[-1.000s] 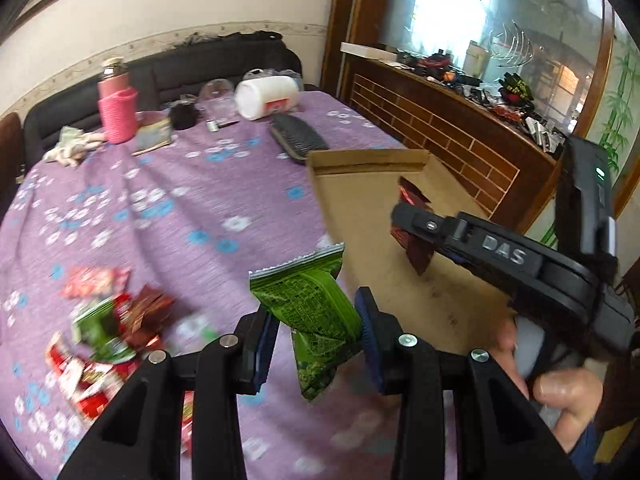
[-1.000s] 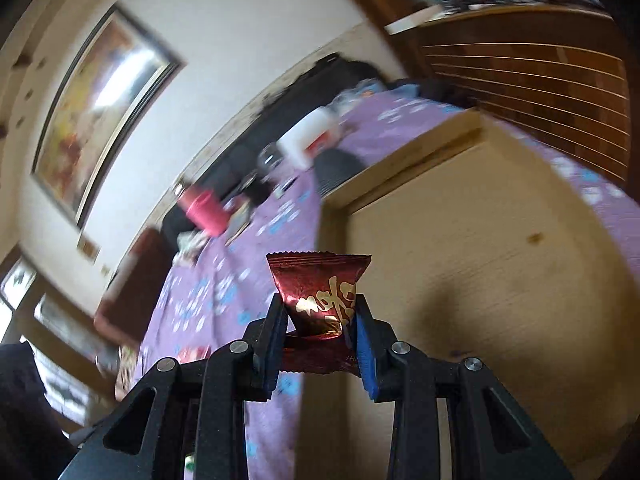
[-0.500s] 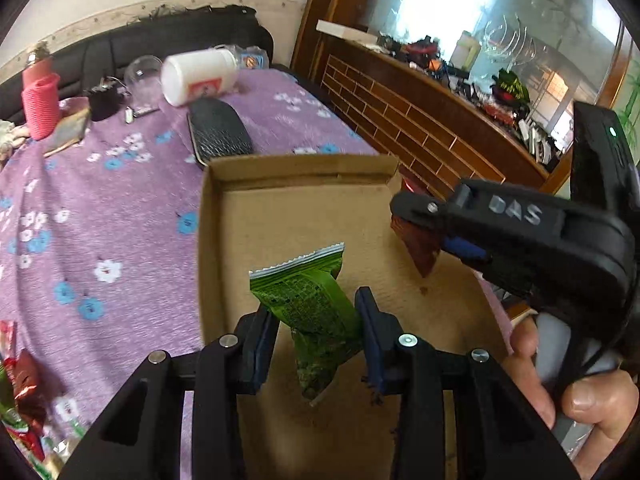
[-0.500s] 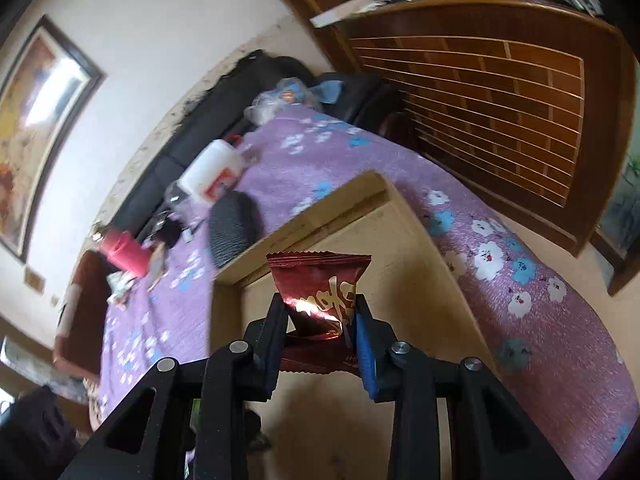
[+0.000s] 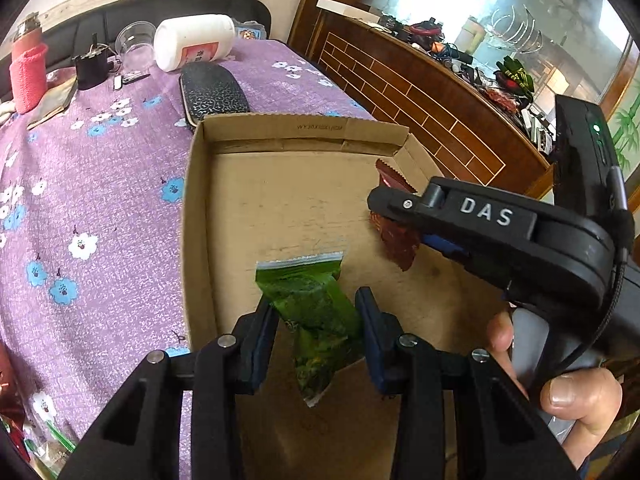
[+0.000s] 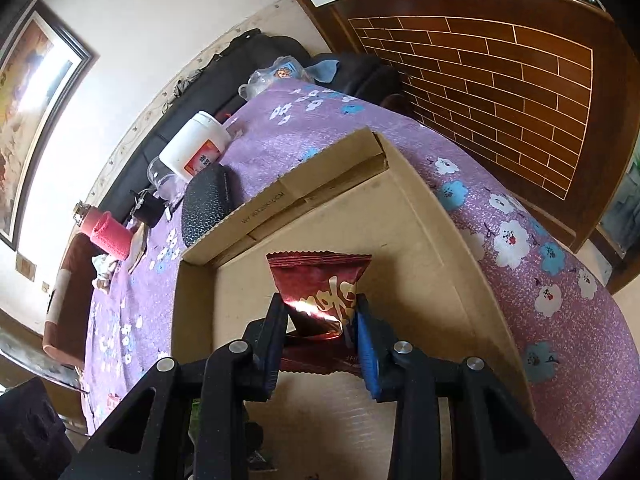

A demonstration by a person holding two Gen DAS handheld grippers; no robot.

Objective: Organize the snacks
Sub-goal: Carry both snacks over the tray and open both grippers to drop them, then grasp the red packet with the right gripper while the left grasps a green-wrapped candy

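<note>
My left gripper [image 5: 316,320] is shut on a green snack packet [image 5: 312,304] and holds it above the near part of a shallow cardboard box [image 5: 192,184]. My right gripper [image 6: 322,328] is shut on a dark red snack packet [image 6: 320,284] and holds it over the same box [image 6: 440,216]. In the left wrist view the right gripper [image 5: 394,210] comes in from the right with the red packet [image 5: 394,236] in its jaws, above the box's right half. The box floor below both packets is bare.
The box lies on a purple flowered tablecloth [image 5: 100,200]. Behind it are a black case [image 5: 212,92], a white jar on its side [image 5: 192,44], a pink cup [image 5: 26,76] and a clear cup [image 5: 134,38]. More snack packets lie at the lower left [image 5: 16,432]. A wooden counter [image 5: 420,92] stands to the right.
Both grippers have moved from beside the table's snack pile to over the cardboard box, each still holding its packet. The right gripper has tipped down toward the box floor.
</note>
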